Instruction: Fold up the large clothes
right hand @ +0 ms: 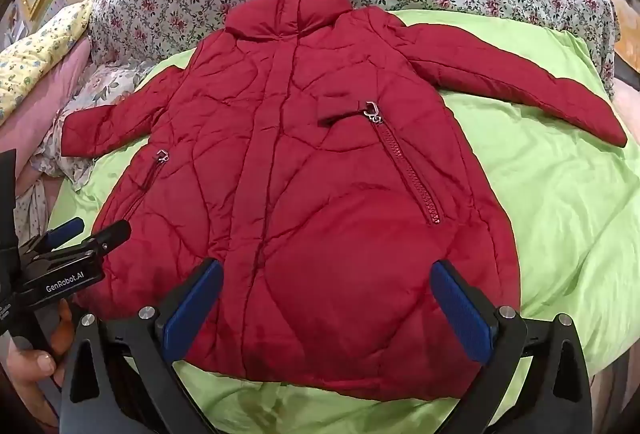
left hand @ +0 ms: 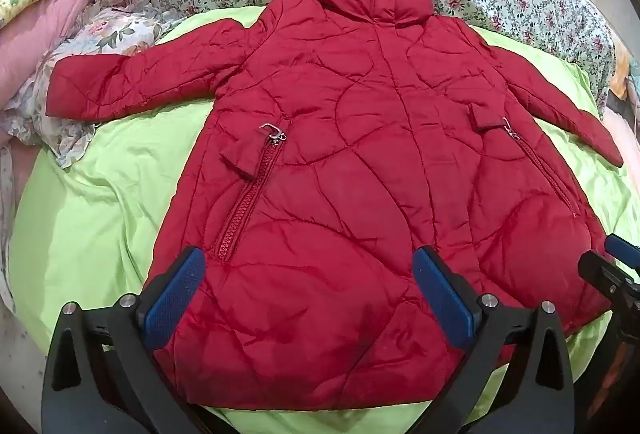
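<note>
The quilted red puffer coat (left hand: pixel 340 162) lies flat, collar away, hem nearest both grippers; left gripper (left hand: pixel 308 298) and right gripper (right hand: pixel 326 308) gape wide, empty (neither noticeably nearer).

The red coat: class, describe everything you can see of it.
The red coat is a quilted, puffy, slightly shiny garment lying front up and spread flat on a green sheet. Its collar points away, both sleeves stretch outward, and the front is closed. Two slanted pocket zippers carry silver pulls. The hem lies nearest both open grippers, which hover without gripping it.
</note>
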`<move>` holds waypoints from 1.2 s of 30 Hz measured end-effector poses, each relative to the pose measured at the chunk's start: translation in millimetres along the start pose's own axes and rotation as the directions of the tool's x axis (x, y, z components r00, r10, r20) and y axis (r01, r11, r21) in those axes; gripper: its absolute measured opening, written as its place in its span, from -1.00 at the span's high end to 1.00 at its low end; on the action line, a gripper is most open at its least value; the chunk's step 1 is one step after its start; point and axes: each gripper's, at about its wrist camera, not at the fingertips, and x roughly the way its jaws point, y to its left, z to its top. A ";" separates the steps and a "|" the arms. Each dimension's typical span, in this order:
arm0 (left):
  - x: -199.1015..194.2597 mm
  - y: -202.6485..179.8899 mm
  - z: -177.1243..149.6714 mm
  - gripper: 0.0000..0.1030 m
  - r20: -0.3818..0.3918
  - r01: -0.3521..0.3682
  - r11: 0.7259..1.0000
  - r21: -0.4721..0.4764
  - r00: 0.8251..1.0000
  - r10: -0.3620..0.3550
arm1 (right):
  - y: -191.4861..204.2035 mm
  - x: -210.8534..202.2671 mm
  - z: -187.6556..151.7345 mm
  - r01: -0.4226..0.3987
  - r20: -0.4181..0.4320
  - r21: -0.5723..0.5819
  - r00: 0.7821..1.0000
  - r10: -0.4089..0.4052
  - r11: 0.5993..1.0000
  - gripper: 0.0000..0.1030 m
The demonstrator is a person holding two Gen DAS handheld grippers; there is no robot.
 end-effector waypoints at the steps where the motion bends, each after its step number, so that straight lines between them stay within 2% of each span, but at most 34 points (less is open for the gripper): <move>1: 0.2 -0.1 -0.1 -1.00 -0.001 0.001 1.000 0.000 1.000 -0.001 | 0.1 0.0 -0.1 0.000 -0.001 0.000 1.000 0.000 1.000 -1.00; 16: 0.2 -0.7 -2.5 -1.00 0.013 0.021 1.000 -0.016 1.000 -0.021 | 2.1 -1.1 -0.1 0.000 0.001 -0.004 1.000 0.000 1.000 -1.00; 26: 0.5 -1.4 -0.4 -1.00 -0.003 0.006 1.000 -0.004 1.000 -0.006 | 2.0 -1.4 0.1 -0.001 -0.001 -0.003 1.000 0.001 1.000 -1.00; 33: 5.0 -4.1 0.7 -1.00 -0.031 0.011 1.000 0.005 0.999 -0.011 | -4.3 -1.1 4.2 -0.006 -0.001 0.011 1.000 0.006 1.000 -1.00; 36: 9.5 -3.5 2.9 -1.00 -0.114 0.005 1.000 0.009 0.993 -0.004 | -7.0 -0.3 7.5 -0.006 0.003 0.018 1.000 0.006 1.000 -1.00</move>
